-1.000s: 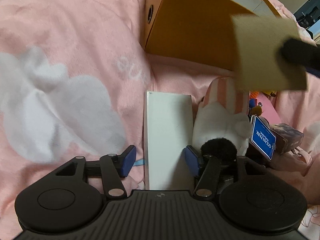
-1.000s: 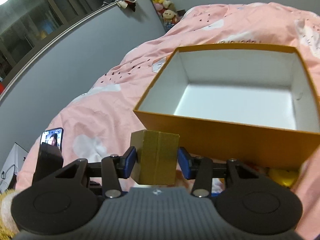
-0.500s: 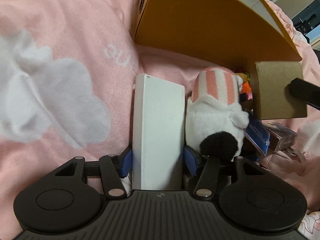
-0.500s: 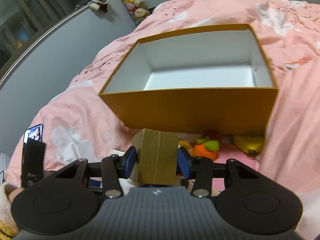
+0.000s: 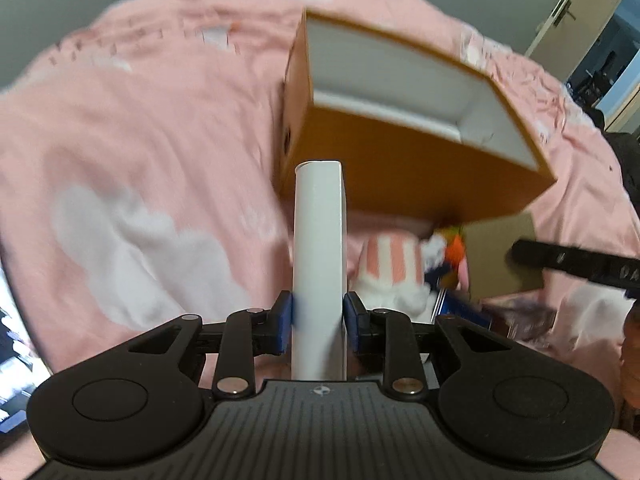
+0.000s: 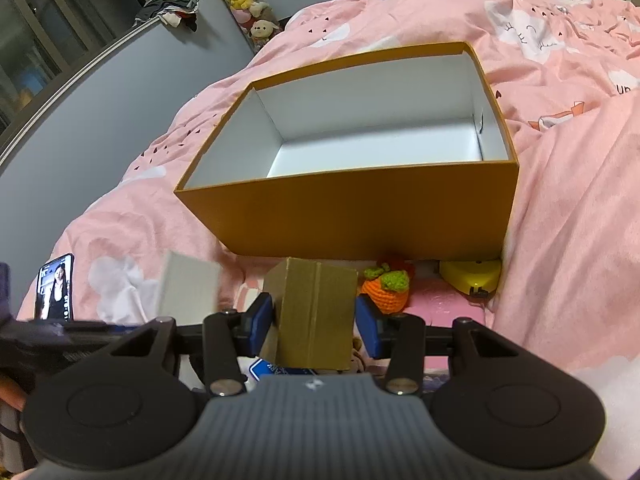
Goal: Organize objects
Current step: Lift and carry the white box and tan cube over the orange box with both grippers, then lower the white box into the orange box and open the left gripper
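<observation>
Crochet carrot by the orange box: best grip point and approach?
Grip the crochet carrot across its round orange body, below the green leafy top, coming from above and the near side. The orange box blocks the far side, and the yellow object sits to its right.

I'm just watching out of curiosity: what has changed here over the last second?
The left gripper closed on the white box and lifted it off the bedspread, toward the orange box. The right gripper kept its hold on the brown box. The orange box stayed put, still empty.
</observation>
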A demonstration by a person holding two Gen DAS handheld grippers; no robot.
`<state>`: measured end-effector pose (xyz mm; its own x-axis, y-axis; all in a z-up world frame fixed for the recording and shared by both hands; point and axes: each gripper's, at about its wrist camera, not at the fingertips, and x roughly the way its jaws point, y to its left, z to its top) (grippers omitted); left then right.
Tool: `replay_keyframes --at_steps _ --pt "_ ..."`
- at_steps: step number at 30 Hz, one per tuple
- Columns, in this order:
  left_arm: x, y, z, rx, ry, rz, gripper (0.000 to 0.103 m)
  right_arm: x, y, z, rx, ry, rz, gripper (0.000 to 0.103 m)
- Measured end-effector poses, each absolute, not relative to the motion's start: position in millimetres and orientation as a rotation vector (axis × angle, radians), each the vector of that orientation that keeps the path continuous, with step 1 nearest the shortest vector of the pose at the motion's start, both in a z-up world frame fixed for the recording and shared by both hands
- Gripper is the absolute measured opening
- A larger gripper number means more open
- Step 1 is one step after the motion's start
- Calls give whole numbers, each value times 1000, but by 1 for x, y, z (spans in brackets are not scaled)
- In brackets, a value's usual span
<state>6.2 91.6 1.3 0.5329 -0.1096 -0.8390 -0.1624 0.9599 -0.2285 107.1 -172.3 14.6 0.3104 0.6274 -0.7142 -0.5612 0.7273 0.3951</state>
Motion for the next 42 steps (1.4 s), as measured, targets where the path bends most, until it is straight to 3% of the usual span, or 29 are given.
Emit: replay_keyframes --at_steps 10,16,26,42 --pt "38 94 96 -205 795 -72 31 135 -174 75 133 892 869 48" --pt "95 75 117 -116 765 -102 31 170 -163 101 147 822 836 48" --pt "208 59 33 -19 952 -15 31 230 -126 57 97 881 738 48" --pt "229 33 -44 300 1177 85 31 254 -109 -1 16 969 733 48"
